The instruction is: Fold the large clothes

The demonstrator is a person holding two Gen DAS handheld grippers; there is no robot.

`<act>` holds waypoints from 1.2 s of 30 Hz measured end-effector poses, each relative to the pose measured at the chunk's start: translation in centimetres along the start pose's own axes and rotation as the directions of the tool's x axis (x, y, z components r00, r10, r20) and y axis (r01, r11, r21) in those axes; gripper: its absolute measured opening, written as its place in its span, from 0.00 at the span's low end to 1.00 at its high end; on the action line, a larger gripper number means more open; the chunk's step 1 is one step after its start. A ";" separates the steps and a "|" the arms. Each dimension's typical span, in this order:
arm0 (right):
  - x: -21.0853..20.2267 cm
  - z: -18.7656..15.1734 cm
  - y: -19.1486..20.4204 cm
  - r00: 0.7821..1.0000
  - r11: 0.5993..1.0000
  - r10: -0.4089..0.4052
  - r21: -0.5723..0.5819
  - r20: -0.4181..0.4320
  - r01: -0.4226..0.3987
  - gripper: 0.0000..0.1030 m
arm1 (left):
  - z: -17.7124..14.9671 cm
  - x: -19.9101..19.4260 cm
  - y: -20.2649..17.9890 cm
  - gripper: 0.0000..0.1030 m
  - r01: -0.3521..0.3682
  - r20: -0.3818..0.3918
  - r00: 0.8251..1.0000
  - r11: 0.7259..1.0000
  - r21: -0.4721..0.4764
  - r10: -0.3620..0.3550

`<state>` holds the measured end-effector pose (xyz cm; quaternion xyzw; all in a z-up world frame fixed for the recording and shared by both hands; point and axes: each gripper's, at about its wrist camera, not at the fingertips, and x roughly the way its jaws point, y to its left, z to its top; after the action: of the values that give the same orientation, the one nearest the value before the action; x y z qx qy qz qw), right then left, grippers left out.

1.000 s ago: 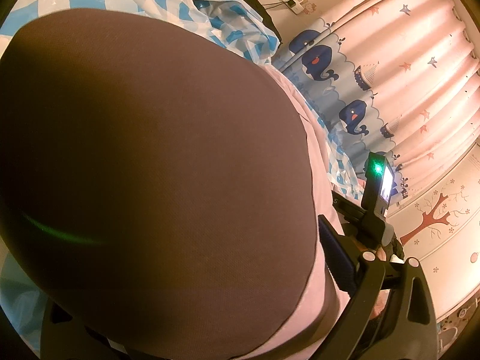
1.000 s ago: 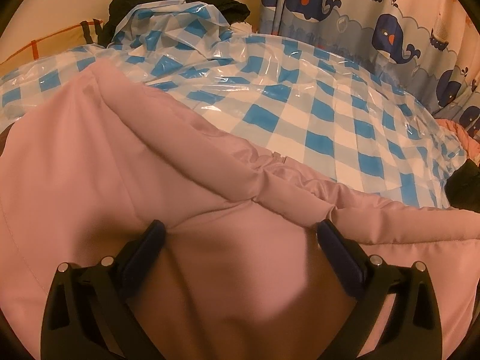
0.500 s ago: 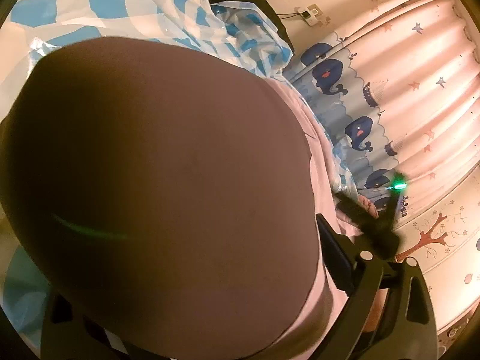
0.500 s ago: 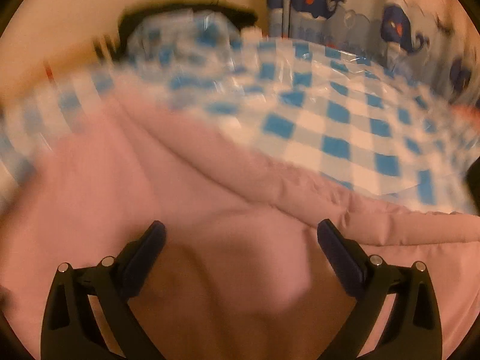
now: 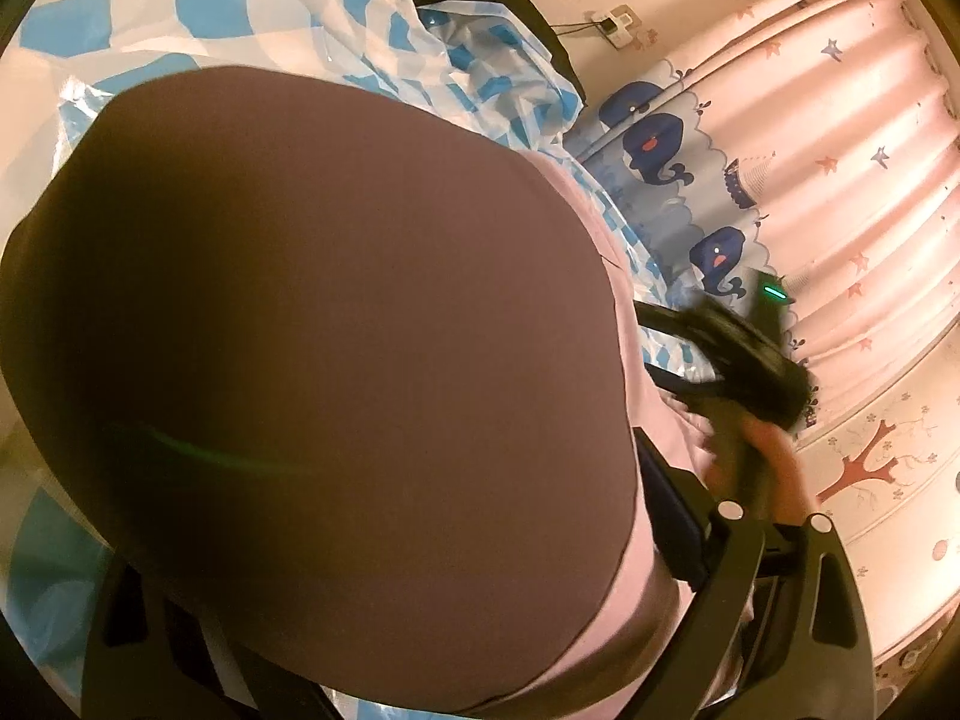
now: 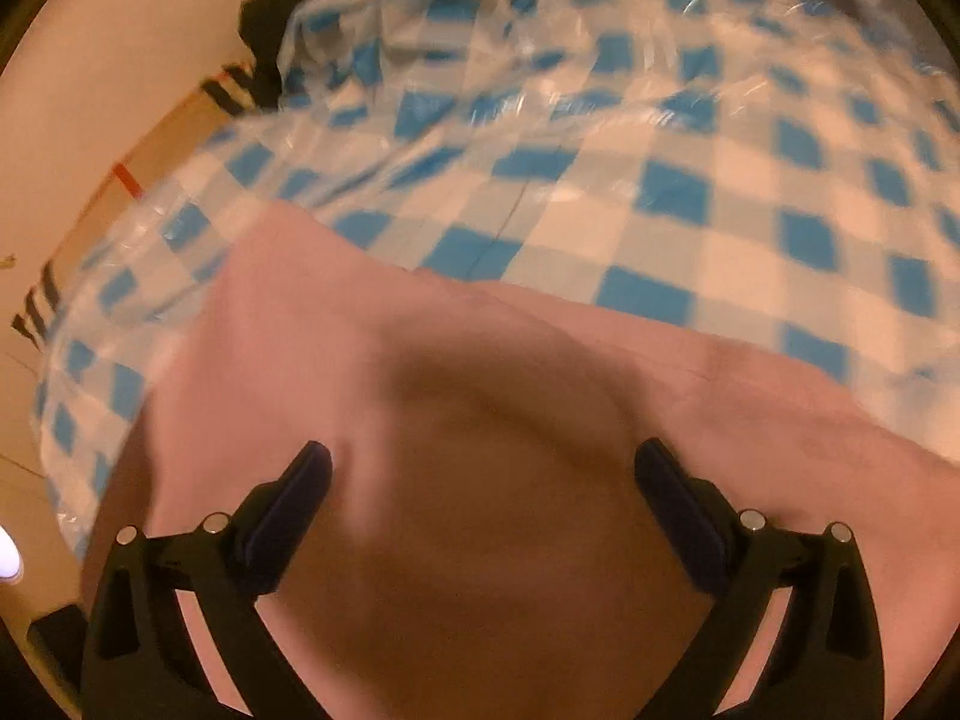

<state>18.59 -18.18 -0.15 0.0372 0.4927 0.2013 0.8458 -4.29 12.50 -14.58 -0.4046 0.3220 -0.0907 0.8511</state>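
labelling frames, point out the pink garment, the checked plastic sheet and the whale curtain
pink garment (image 6: 540, 396): right wrist view, on its rumpled middle ahead of the claw.
checked plastic sheet (image 6: 672, 192): right wrist view, on a blue square.
whale curtain (image 5: 654, 144): left wrist view, on a whale.

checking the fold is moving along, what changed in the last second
In the right wrist view the pink garment now covers less of the blue checked sheet, its fold lying flatter. The right tool has swung left, by the left wrist view. Both tools stay as they were: the right spread wide over pink cloth, the left tool buried in it.
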 end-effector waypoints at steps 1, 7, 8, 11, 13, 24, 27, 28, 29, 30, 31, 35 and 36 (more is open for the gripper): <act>-1.7 -0.7 0.0 1.000 1.000 -0.009 -0.025 0.024 0.009 0.95 | 0.0 -0.2 0.2 0.87 0.005 -0.005 1.000 1.000 -0.004 -0.005; -8.2 -12.4 -2.1 0.977 0.971 -0.213 -0.115 -0.013 0.211 0.95 | -0.2 -0.6 0.4 0.87 0.009 -0.017 1.000 1.000 -0.013 -0.010; -7.7 -14.6 -3.2 0.974 0.971 -0.225 -0.093 -0.032 0.222 0.95 | 0.9 0.6 -0.1 0.87 0.008 -0.017 1.000 1.000 -0.012 -0.009; -6.9 -18.0 -3.0 0.966 0.957 -0.253 -0.134 0.056 0.258 0.95 | 1.0 1.0 -0.7 0.89 -0.001 -0.012 1.000 1.000 0.013 0.001; -7.3 -16.9 -2.9 0.969 0.961 -0.249 -0.121 0.002 0.247 0.95 | 1.4 1.4 -0.8 0.89 0.001 -0.016 1.000 1.000 0.001 -0.001; -13.9 -21.9 -10.6 0.977 0.970 -0.212 0.127 0.035 0.206 0.95 | 0.9 -0.4 0.6 0.89 0.048 -0.028 0.998 0.997 -0.054 -0.050; -18.2 -19.2 -12.1 0.962 0.959 -0.212 0.227 0.175 0.170 0.95 | 0.8 -0.6 0.6 0.89 0.051 -0.027 0.998 0.998 -0.046 -0.052; -18.8 -17.1 -13.1 0.957 0.951 -0.230 0.252 0.179 0.182 0.95 | 0.8 -0.6 0.6 0.89 0.050 -0.025 0.998 0.998 -0.044 -0.051; -18.9 -15.5 -13.8 0.955 0.948 -0.234 0.262 0.184 0.182 0.95 | 0.7 -0.7 0.6 0.89 0.048 -0.023 0.999 0.998 -0.044 -0.049; -18.2 -13.5 -14.9 0.954 0.942 -0.244 0.276 0.174 0.190 0.95 | 0.7 -0.7 0.6 0.89 0.046 -0.021 0.999 0.998 -0.045 -0.047; -16.8 -11.0 -16.7 0.957 0.931 -0.249 0.307 0.148 0.195 0.95 | 0.7 -0.6 0.5 0.89 0.044 -0.019 0.999 0.998 -0.044 -0.045; -6.9 -6.7 -23.9 0.963 0.879 -0.267 0.399 -0.044 0.262 0.96 | 1.3 0.6 -0.4 0.89 0.033 -0.011 0.999 0.999 -0.036 -0.033; -3.3 -6.7 -25.1 0.961 0.873 -0.238 0.402 -0.142 0.276 0.96 | 1.2 0.5 -0.5 0.89 0.029 -0.001 1.000 0.999 -0.031 -0.029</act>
<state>19.13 -43.37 -7.46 0.1428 0.5615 -0.0217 0.8148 -3.06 12.73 -13.87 -0.4223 0.3182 -0.0981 0.8431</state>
